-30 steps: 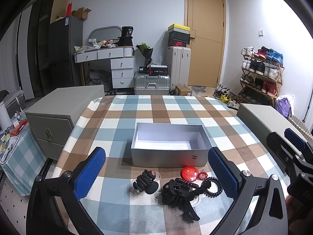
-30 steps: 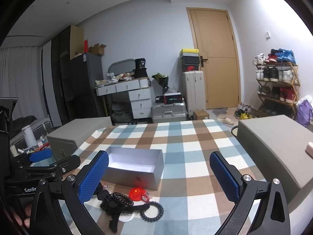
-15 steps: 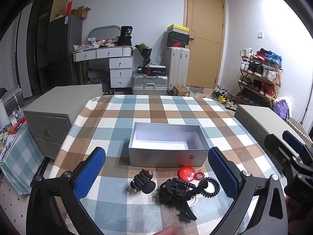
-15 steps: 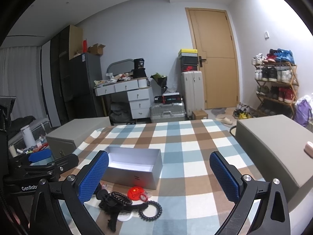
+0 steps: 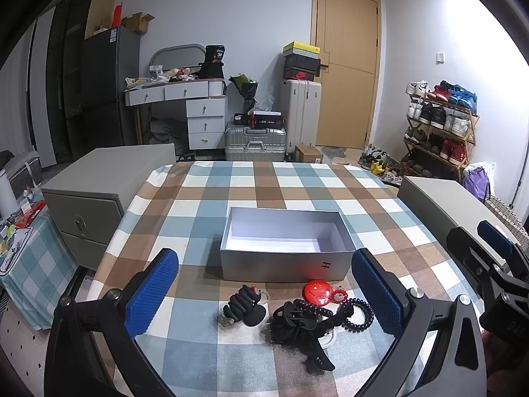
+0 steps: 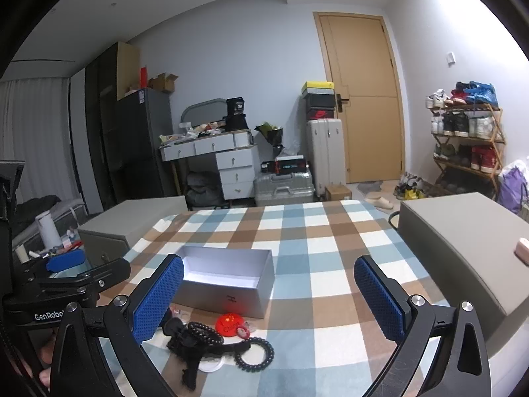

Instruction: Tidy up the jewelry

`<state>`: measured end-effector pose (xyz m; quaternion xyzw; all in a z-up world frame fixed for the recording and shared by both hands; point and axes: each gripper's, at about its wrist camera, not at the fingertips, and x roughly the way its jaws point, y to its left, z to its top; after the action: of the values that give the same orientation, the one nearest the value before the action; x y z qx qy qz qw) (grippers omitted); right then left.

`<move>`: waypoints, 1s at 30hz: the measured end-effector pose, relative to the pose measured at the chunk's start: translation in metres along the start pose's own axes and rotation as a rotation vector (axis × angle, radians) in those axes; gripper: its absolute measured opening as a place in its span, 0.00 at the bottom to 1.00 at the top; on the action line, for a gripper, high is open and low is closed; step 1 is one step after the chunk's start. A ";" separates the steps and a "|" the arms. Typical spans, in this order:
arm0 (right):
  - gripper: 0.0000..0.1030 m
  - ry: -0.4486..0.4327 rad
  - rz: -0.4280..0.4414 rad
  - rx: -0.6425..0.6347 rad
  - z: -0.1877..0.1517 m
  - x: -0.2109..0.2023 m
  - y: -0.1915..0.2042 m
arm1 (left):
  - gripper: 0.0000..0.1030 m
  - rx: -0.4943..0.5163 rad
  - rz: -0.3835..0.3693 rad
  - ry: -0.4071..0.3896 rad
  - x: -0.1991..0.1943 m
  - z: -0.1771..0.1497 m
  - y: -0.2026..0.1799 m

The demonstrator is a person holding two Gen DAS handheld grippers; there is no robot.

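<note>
Left gripper [image 5: 264, 292] spread wide, empty. Right gripper [image 6: 269, 296] likewise. Grey box [image 5: 284, 248] frame centre on checked tablecloth [image 5: 211, 198]; hair accessories [image 5: 297, 317] just below it. "H" on box front. Only right view shows "GenRobot" lettering, lower left.

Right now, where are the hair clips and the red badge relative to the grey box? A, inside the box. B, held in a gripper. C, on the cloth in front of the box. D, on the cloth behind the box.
C: the hair clips and red badge lie on the checked cloth before the empty grey box; both grippers are open.
</note>
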<state>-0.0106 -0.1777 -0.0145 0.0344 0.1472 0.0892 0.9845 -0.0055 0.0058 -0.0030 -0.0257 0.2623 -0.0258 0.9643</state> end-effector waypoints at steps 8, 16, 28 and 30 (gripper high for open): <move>1.00 0.001 0.004 -0.001 0.000 -0.002 0.001 | 0.99 -0.002 0.002 0.001 -0.001 -0.001 0.002; 1.00 0.002 0.005 -0.003 0.000 -0.001 0.003 | 0.99 -0.009 0.007 0.001 -0.002 -0.001 0.008; 1.00 0.009 0.010 -0.007 -0.003 0.002 0.005 | 0.99 -0.012 -0.011 0.017 0.000 -0.002 0.011; 1.00 0.009 0.009 -0.010 -0.004 0.002 0.005 | 0.99 -0.013 -0.012 0.024 0.001 -0.003 0.010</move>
<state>-0.0105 -0.1726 -0.0185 0.0297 0.1511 0.0943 0.9836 -0.0061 0.0159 -0.0063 -0.0333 0.2738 -0.0301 0.9607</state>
